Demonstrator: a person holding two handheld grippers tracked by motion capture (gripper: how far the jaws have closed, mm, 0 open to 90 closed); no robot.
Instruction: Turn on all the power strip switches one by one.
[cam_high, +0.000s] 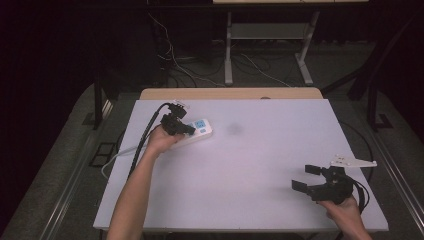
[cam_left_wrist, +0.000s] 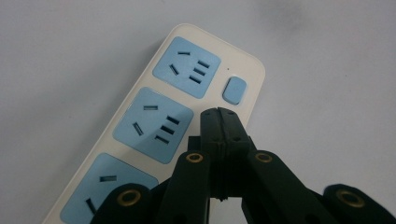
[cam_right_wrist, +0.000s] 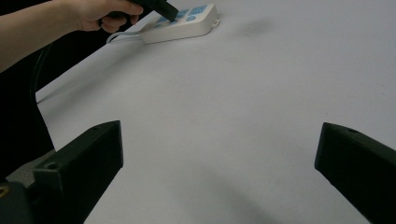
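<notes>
So the power strip (cam_high: 196, 131) sits in the upper left of the high view on the white table (cam_high: 250, 165), cord trailing off the left edge. The left gripper (cam_left_wrist: 218, 114) has its jaws pinched fully together with nothing between them, tip hovering right by the blue switch (cam_left_wrist: 234, 89) near the strip's end. Looks to me like the step is poking that switch with the closed tip. Next move needs a small nudge over onto the button and a straight press. The right gripper (cam_high: 305, 179) just waits at lower right, jaws spread wide, empty.
</notes>
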